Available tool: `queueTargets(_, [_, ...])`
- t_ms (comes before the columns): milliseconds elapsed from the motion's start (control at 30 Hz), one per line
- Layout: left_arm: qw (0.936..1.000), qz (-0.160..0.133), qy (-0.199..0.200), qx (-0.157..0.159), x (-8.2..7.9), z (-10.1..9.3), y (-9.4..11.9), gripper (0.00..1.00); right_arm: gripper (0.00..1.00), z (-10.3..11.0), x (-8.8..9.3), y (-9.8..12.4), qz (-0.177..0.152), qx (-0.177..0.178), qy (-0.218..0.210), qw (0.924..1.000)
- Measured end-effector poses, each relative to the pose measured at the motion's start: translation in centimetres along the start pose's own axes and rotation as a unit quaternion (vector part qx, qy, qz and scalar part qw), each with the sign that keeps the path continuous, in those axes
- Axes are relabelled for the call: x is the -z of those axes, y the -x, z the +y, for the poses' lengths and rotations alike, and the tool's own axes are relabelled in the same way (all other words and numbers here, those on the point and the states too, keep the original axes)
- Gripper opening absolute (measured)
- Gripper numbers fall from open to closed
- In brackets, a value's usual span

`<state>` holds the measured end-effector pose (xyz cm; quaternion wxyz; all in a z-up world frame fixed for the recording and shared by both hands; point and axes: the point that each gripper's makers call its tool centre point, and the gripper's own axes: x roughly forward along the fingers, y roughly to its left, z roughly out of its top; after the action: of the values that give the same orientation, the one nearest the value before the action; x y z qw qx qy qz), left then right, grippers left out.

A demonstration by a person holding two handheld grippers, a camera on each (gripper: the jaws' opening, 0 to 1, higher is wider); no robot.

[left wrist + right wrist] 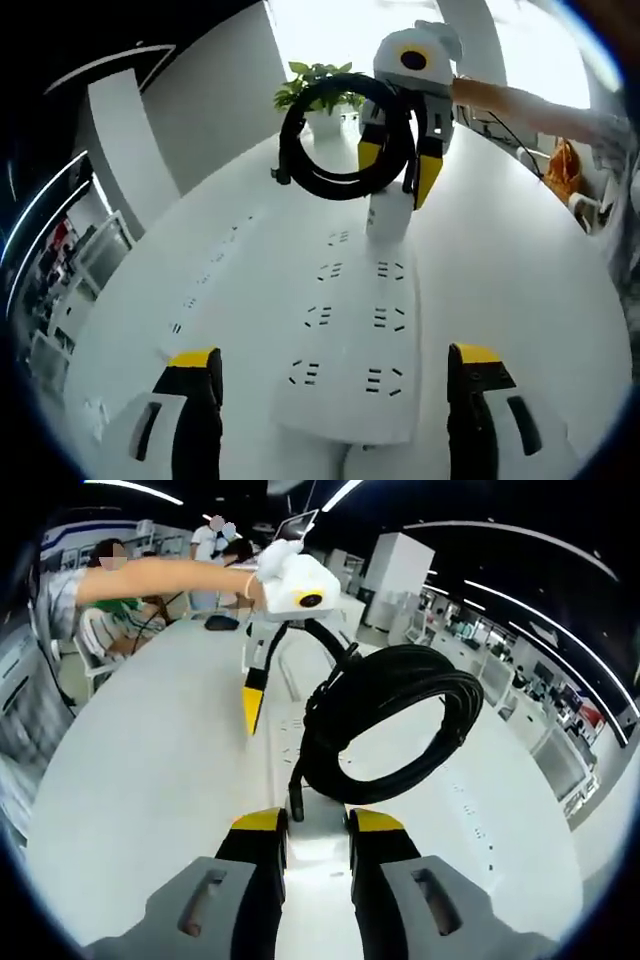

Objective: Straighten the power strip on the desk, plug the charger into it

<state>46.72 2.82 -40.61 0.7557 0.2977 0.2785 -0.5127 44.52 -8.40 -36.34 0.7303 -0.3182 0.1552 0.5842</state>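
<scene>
Strip lies on the worktop between spread left tongs; right tongs pinch its far end beside the coiled cord.

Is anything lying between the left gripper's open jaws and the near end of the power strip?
Nothing visible does. The left gripper is open, and the near end of the power strip lies on the bare white desk between its jaws. The coiled black cable sits at the strip's far end, by the right gripper.
</scene>
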Motion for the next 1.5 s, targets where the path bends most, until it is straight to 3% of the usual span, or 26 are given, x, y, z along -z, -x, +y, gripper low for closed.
queueTargets(100, [0.9994,0.033,-0.011,0.006,0.5,-0.2,-0.3,0.92,0.23,0.0,0.0,0.0,0.001,0.001,0.000,1.0000])
queueTargets(333, [0.9960,0.079,-0.013,0.041,0.5,-1.0,-0.8,0.91,0.23,0.1,0.0,0.0,-0.003,0.001,-0.003,1.0000])
queueTargets(433, [0.9914,0.119,-0.006,0.054,1.1,-1.2,-0.9,0.91,0.23,0.0,0.0,0.0,-0.007,0.000,-0.007,1.0000])
queueTargets(600, [0.9870,0.147,-0.005,0.064,1.2,-1.2,-1.3,0.87,0.23,0.0,-0.1,0.0,-0.009,0.000,-0.009,0.9999])
queueTargets(733, [0.9789,0.193,-0.014,0.066,2.0,-1.3,-1.4,0.86,0.23,0.0,-0.1,0.0,-0.010,0.000,-0.008,0.9999])
queueTargets(1033, [0.9686,0.236,-0.032,0.070,2.7,-1.6,-1.2,0.79,0.23,0.0,-0.3,0.1,-0.009,0.001,-0.005,0.9999])
queueTargets(1267, [0.9631,0.254,-0.028,0.084,3.1,-2.6,-1.1,0.70,0.23,0.4,-0.3,0.1,-0.012,0.001,-0.006,0.9999])
queueTargets(1500, [0.9597,0.263,-0.042,0.089,3.1,-2.5,-1.2,0.69,0.23,0.3,-0.3,0.1,-0.012,0.003,-0.005,0.9999])
